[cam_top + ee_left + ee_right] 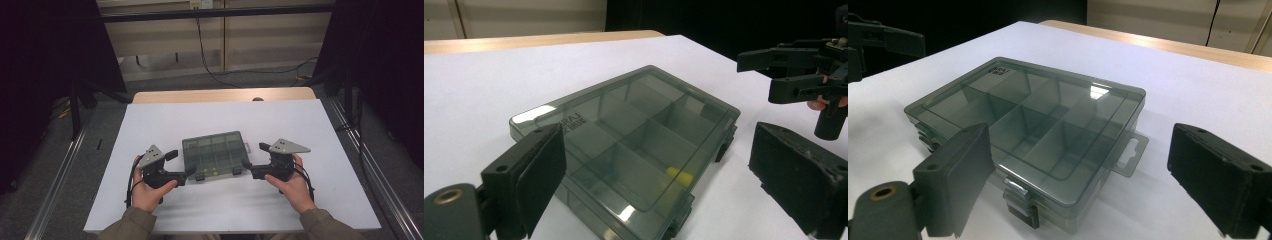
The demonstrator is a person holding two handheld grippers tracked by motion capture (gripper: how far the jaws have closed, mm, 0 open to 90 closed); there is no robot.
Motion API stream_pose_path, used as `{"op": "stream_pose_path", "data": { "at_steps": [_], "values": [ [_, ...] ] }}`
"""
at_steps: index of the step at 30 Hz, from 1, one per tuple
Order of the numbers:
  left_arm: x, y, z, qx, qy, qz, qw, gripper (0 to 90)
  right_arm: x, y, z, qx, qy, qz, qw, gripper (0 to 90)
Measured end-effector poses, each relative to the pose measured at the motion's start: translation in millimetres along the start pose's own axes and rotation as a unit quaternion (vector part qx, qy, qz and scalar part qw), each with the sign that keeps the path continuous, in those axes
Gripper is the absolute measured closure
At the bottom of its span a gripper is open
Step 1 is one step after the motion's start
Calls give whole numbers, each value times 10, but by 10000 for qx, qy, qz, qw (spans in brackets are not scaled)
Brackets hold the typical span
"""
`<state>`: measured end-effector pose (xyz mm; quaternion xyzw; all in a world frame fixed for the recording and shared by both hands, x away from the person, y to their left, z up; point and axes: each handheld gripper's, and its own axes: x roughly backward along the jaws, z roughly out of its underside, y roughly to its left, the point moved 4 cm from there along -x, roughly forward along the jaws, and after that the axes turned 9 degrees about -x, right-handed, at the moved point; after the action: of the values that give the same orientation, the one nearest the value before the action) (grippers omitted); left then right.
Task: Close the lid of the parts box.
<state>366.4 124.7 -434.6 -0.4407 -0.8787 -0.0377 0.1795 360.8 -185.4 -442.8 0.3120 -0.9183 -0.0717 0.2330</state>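
A smoky transparent compartment box [215, 155] lies shut in the middle of the white table, its two latches facing me. My left gripper [181, 163] stands open at its near left corner, and my right gripper [255, 155] stands open at its near right corner. In the left gripper view the box [624, 130] lies just ahead of the open left gripper [659, 150], with a small yellow piece [680, 176] inside one compartment. In the right gripper view the box [1028, 115] sits between and ahead of the wide-apart jaws of the right gripper [1083, 150]. Neither gripper holds anything.
The white table sheet [225, 120] has free room all around the box. A wooden table edge [225, 95] runs along the back. Dark stands and cables stand on the floor beyond. The right gripper [794, 75] shows at the upper right of the left gripper view.
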Motion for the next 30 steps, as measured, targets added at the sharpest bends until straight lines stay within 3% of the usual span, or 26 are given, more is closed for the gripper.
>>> {"op": "stream_pose_path", "data": {
  "at_steps": [10,30],
  "values": [
    [67,14,24,-41,-82,21,10000,68,119,-63,76,-21,18,50,10000,75],
    [240,91,111,-192,-218,33,9996,43,385,-200,160,-119,-216,178,9995,61]
  ]
}}
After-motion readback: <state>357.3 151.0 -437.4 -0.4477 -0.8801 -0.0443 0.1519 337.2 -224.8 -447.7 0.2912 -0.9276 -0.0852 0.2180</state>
